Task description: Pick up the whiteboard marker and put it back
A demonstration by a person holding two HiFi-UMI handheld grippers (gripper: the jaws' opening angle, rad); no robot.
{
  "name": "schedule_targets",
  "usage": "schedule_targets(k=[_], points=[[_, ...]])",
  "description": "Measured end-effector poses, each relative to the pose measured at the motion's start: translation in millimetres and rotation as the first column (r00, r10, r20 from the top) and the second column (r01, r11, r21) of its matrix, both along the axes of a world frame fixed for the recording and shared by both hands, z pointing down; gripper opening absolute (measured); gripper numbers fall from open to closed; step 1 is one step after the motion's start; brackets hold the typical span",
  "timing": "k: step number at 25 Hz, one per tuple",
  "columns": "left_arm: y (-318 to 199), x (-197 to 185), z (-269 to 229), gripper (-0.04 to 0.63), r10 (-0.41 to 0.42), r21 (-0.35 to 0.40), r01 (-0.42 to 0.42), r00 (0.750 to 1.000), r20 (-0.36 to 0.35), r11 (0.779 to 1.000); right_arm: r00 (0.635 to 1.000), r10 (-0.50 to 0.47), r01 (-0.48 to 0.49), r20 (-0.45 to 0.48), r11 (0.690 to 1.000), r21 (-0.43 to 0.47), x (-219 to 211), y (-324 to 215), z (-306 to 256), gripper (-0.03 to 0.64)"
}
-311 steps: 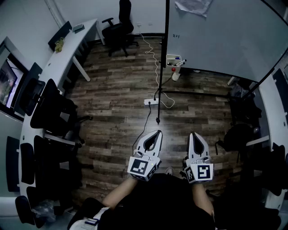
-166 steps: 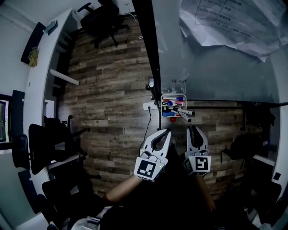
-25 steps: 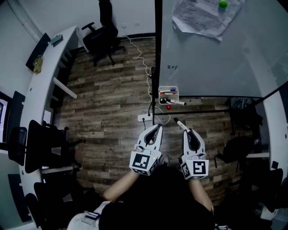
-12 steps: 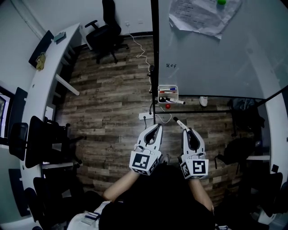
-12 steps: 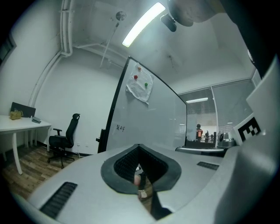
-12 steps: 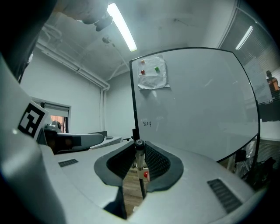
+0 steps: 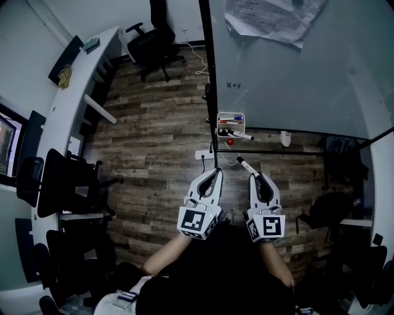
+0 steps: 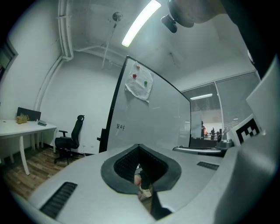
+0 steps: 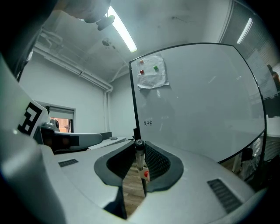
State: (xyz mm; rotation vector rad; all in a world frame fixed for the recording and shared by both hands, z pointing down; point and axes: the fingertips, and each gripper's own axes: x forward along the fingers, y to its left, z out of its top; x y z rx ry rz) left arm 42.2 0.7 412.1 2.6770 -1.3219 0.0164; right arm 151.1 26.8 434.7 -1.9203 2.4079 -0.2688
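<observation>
The right gripper (image 7: 258,179), a pale grey plastic tool with dark ribbed pads and a cube of square black-and-white markers at its rear, pinched the slim white cylindrical whiteboard marker with a dark end (image 7: 245,166). The marker's barrel was clamped between the two pads. Its dark rounded end jutted out past the fingertips, slanting ahead and slightly toward the left gripper's side. In the right gripper view the marker stood upright in the narrow slot between the pads, seen almost end-on. The left gripper (image 7: 215,175), of the same grey moulded build, was just beside the right one and pointed the same way. Its jaws were pressed together at the tips with nothing between them, leaving only the teardrop-shaped hollow lined with dark ribbed rubber. Ahead of the marker's free end, and apart from it, a small white box-shaped holder (image 7: 230,117) sat by the lower corner of the large glossy whiteboard on a thin black frame (image 7: 295,67). Several markers lay in the holder, one sticking out over its rim. A small red ball-shaped thing (image 7: 229,141) showed between that holder and the marker's end. Crumpled white paper sheets (image 7: 271,18) hung high on the board, far ahead of both grippers. Beneath the grippers ran a floor of brown wood-grain planks (image 7: 154,123), with a flat white power strip (image 7: 205,154) lying just ahead of the left gripper's tips.
</observation>
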Motion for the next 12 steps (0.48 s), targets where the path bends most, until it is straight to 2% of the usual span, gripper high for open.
schedule_targets(k=[6, 12], points=[[-7, -2, -2, 0.008, -0.026, 0.003, 0.026, 0.999, 0.022, 1.000, 0.999, -0.029, 0.030, 0.014, 1.000, -0.009, -2, -8, 2, 0.081], [-24, -1, 1, 0.008, -0.014, 0.019, 0.013, 0.999, 0.033, 1.000, 1.000, -0.027, 0.027, 0.003, 1.000, -0.015, -1, -30, 6, 0.081]])
